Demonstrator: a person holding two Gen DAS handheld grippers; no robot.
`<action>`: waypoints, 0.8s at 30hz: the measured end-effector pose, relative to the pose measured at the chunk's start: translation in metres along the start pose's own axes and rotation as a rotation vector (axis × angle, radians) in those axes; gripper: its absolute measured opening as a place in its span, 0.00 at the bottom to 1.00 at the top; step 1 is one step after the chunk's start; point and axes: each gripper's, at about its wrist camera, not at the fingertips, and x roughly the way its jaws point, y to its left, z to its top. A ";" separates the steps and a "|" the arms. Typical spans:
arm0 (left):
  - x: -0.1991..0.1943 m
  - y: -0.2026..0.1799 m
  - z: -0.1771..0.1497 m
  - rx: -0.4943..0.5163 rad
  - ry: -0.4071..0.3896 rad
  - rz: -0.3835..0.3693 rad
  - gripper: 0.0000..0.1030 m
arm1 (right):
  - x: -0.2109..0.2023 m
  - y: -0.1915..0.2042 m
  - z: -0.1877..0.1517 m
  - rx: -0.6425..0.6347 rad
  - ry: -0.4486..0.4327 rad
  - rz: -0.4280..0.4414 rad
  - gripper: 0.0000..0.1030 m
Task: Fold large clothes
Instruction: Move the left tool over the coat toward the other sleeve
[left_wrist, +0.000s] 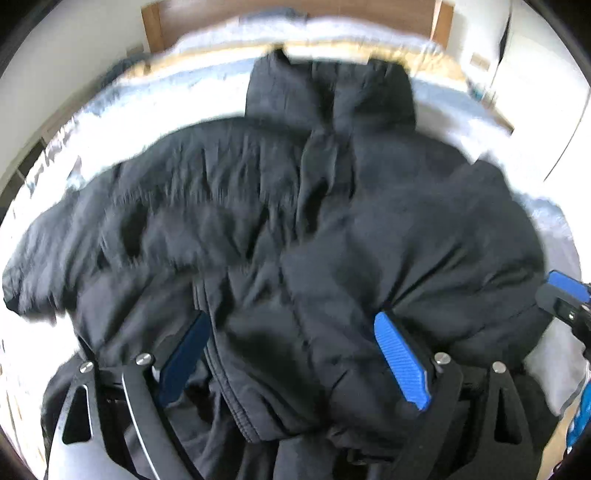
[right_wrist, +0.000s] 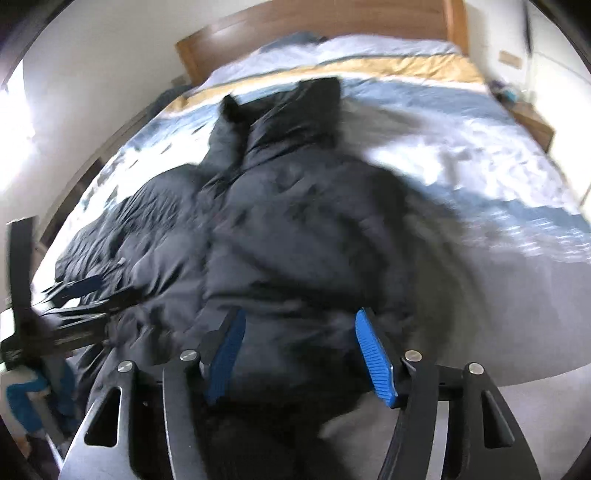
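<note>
Black jacket (left_wrist: 295, 229) spread on the bed (right_wrist: 480, 177), collar at 12 o'clock; both my grippers (left_wrist: 291, 358) (right_wrist: 299, 354) spread over its hem, nothing pinched — bite deep before lifting.

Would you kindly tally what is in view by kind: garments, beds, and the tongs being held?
Black puffer jackets: 1
Beds: 1
Tongs: 2, the left tongs and the right tongs, both with blue pads apart over the jacket's hem
Total: 4
</note>
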 end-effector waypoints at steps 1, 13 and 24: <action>0.004 0.004 -0.006 -0.015 0.023 -0.006 0.89 | 0.006 0.000 -0.003 0.001 0.021 -0.004 0.60; -0.075 0.046 -0.025 -0.010 -0.090 -0.021 0.88 | -0.038 -0.007 -0.039 0.149 0.044 -0.194 0.59; -0.135 0.124 -0.035 -0.011 -0.147 -0.019 0.88 | -0.083 0.059 -0.080 0.269 0.046 -0.224 0.59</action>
